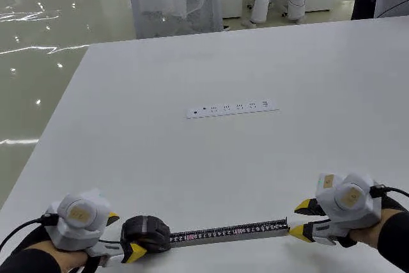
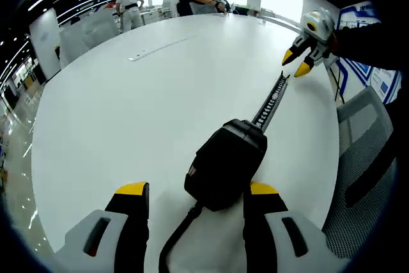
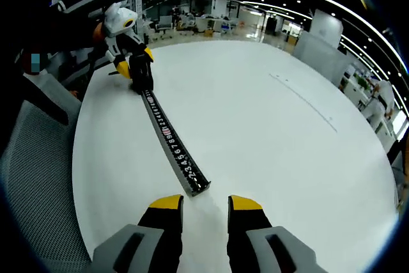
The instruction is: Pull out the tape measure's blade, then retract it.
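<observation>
The chunky black tape measure [image 1: 146, 233] sits on the white bench [image 1: 223, 55] between the jaws of my left claw [image 2: 197, 190]; they stand apart, with bench showing between one jaw and the case, so I judge it unclamped. Its black numbered blade [image 3: 172, 145] lies drawn out flat, long axis running from left claw to right. My right claw [image 3: 206, 202] gapes empty, the blade's free end just ahead of its jaws. Retraction looks due; the left claw is nearer the case.
</observation>
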`<state>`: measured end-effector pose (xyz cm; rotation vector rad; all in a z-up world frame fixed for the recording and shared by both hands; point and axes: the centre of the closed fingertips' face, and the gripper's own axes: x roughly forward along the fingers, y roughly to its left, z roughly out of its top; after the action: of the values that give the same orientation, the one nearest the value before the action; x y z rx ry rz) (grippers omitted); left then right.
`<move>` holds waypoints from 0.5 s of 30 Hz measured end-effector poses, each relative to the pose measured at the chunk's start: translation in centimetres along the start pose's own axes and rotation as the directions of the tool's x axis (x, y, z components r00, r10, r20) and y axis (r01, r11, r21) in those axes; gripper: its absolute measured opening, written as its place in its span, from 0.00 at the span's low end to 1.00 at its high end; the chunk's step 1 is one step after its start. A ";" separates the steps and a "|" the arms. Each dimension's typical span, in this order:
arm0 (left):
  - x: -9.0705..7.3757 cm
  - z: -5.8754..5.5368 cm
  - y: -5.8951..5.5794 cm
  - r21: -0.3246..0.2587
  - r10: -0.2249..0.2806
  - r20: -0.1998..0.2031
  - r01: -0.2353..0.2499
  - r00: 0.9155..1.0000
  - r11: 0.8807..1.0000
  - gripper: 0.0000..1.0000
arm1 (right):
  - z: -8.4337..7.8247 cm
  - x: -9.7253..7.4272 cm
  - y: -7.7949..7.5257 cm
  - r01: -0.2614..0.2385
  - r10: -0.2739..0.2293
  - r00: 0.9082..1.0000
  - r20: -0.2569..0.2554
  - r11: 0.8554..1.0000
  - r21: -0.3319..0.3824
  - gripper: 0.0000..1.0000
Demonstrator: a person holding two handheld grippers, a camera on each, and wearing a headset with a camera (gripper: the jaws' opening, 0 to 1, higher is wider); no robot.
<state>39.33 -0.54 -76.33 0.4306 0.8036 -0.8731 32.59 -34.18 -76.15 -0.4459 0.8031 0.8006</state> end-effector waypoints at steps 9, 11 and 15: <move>-2.7 -0.9 1.0 -0.191 0.082 0.090 -0.063 0.993 0.979 0.65 | -2.3 -3.6 -0.4 0.099 -0.107 0.993 0.046 0.983 0.157 0.36; -3.2 -1.2 0.9 -0.232 0.075 0.112 -0.048 0.991 0.972 0.69 | -3.0 -4.6 -0.4 0.126 -0.139 0.989 0.048 0.968 0.216 0.39; -4.2 -1.9 0.8 -0.247 0.088 0.133 -0.053 0.987 0.968 0.76 | -4.4 -6.6 -0.3 0.153 -0.169 0.984 0.047 0.958 0.243 0.41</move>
<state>37.52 3.27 -74.29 0.1774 0.7473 -0.7197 27.96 -40.20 -73.82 -0.2645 0.7788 0.5560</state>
